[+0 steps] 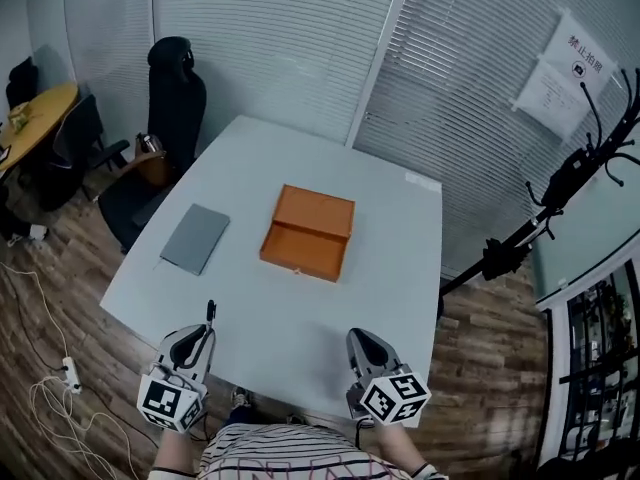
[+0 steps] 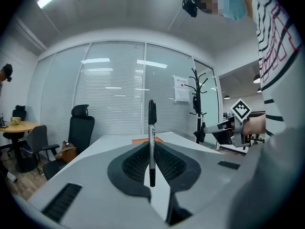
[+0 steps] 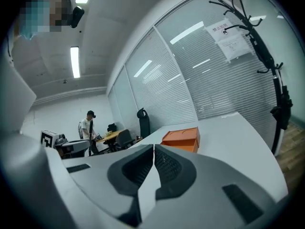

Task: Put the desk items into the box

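Observation:
An open orange box (image 1: 308,232) lies in the middle of the white table (image 1: 400,268); its edge (image 2: 145,140) shows past the left jaws and it (image 3: 182,139) sits beyond the right jaws. A grey notebook (image 1: 196,238) lies to its left. My left gripper (image 1: 208,330) hovers at the near table edge, shut on a black marker pen (image 2: 151,142) that stands upright between the jaws, its tip (image 1: 211,311) poking up. My right gripper (image 1: 362,345) is at the near edge too, shut with nothing in it.
A black office chair (image 1: 165,128) stands at the table's far left corner. A coat stand (image 1: 560,193) rises at the right. Glass walls with blinds close the back. Cables and a power strip (image 1: 70,373) lie on the wooden floor at left.

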Tool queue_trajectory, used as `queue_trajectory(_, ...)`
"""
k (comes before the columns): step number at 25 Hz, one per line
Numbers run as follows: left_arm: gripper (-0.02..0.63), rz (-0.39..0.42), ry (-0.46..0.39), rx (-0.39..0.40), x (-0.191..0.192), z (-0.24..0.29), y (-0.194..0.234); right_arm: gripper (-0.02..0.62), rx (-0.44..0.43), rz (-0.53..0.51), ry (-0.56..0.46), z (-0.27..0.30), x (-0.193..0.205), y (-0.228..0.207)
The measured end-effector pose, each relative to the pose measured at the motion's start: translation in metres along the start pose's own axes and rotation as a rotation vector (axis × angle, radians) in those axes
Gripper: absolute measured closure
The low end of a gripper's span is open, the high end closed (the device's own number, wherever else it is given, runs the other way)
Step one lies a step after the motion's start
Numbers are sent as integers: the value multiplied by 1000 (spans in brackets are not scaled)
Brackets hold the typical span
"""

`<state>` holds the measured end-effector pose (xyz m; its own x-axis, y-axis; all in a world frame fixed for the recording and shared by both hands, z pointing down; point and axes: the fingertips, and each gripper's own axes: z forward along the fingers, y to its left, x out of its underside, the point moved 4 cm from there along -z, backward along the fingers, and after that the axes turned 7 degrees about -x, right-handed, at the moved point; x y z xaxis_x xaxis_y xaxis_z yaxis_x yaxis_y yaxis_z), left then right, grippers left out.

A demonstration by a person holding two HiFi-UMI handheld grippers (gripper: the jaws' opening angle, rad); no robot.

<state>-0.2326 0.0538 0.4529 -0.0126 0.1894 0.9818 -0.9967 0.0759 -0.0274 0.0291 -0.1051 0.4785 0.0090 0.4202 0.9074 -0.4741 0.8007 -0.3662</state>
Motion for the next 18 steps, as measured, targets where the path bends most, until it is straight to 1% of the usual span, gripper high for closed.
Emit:
queue_trajectory(6, 552, 51, -16, 153, -14, 44, 42, 568, 122, 26, -67, 22, -1, 18)
queue_trajectory(13, 552, 119, -32, 322, -23, 90, 68, 568, 269, 60, -128, 28, 10, 37)
queue_trajectory(18, 552, 169, -44, 402, -29, 120, 79, 568, 337, 78, -151, 31, 18, 47)
